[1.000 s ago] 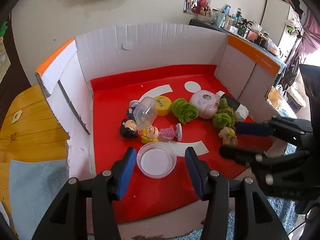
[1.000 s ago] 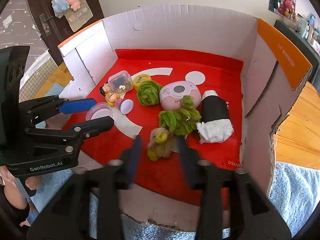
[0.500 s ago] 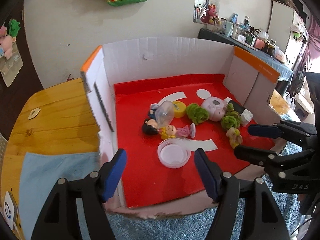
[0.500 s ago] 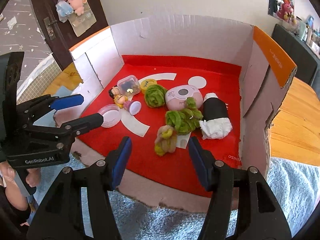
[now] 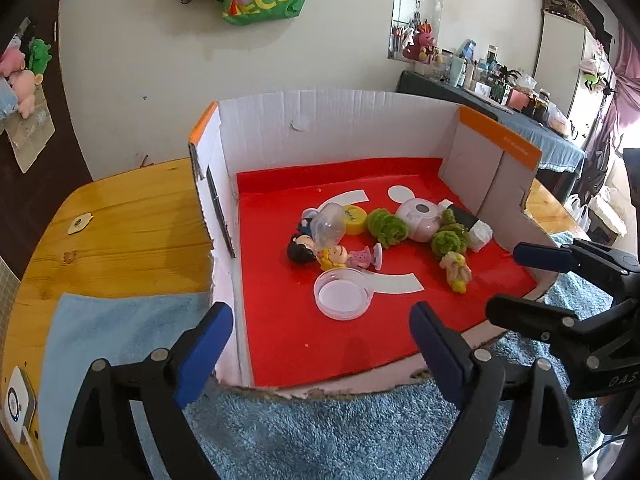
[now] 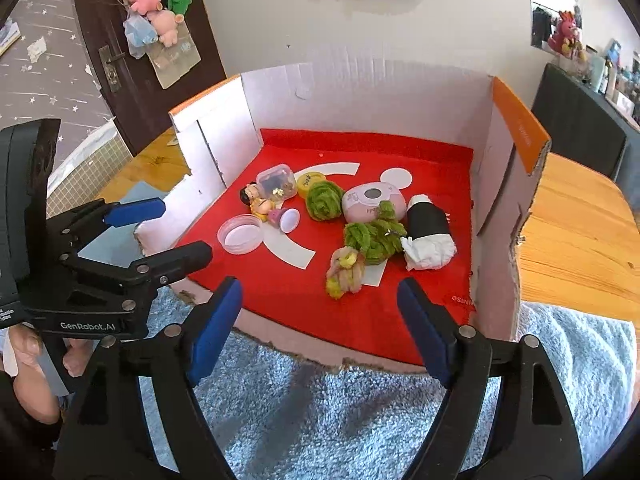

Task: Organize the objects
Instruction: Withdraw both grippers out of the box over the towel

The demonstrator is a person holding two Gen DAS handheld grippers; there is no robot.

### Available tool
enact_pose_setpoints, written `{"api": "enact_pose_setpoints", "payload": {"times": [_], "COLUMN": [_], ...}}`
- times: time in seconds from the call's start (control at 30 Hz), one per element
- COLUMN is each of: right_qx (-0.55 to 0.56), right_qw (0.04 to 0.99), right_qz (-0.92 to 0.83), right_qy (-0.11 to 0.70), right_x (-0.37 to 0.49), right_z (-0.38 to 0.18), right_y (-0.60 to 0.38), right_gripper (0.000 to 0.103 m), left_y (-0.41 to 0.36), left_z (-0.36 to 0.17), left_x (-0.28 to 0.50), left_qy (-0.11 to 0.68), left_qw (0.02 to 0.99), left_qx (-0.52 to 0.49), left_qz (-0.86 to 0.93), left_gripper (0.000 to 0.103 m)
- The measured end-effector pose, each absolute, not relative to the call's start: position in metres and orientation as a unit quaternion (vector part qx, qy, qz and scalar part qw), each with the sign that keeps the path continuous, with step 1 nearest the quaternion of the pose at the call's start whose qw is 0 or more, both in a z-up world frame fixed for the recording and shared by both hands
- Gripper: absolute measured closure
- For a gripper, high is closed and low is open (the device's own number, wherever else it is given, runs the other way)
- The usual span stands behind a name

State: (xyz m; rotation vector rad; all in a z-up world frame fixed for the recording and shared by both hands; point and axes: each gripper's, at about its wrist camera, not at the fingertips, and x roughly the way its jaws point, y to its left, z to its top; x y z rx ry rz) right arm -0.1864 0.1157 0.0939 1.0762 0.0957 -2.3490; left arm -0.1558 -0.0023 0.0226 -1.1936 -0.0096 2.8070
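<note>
An open cardboard box [image 5: 344,128] with a red floor [image 6: 360,308] holds small items: a clear round lid [image 5: 343,295], two small dolls [image 5: 332,256], a clear container [image 5: 328,226], a yellow lid [image 5: 354,219], green fuzzy balls [image 5: 387,227], a pink round case [image 5: 420,220], a black roll with white paper [image 6: 426,230] and a yellow-green fuzzy toy [image 6: 345,270]. My left gripper [image 5: 320,344] is open and empty, in front of the box. My right gripper [image 6: 318,322] is open and empty, also in front of the box.
The box sits on a wooden table [image 5: 120,232] with a blue fluffy cloth [image 6: 360,420] under its front edge. A small white device [image 5: 16,404] lies at the table's left edge. A wall stands behind the box.
Both grippers have pulled back out of the box toward me and opened wider. The items in the box have not moved.
</note>
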Motion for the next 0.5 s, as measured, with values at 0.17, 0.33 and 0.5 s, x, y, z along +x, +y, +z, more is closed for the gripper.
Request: {"api": "enact_pose_setpoints", "payload": {"times": [0.17,0.33,0.5], "right_qx": [0.387,0.379,0.37], "right_qw": [0.27,0.269,0.263], "right_qz": [-0.881,-0.885,-0.891], "right_qy": [0.033,0.027,0.027], "right_x": [-0.178,-0.167,-0.154], "right_z": [0.1,0.104,0.107], "right_y": [0.12,0.126,0.13], "right_gripper": [0.017,0.013,0.012], "left_y": [-0.001,-0.005,-0.01], "left_z": [0.028,0.035,0.032], "left_x": [-0.146,-0.135,-0.128], "left_qy": [0.001,0.002,-0.003], "left_qw": [0.042,0.024,0.019], "left_qx": [-0.38,-0.366,-0.368], "left_qz": [0.924,0.93,0.93], "left_gripper": [0.0,0.0,0.0]}}
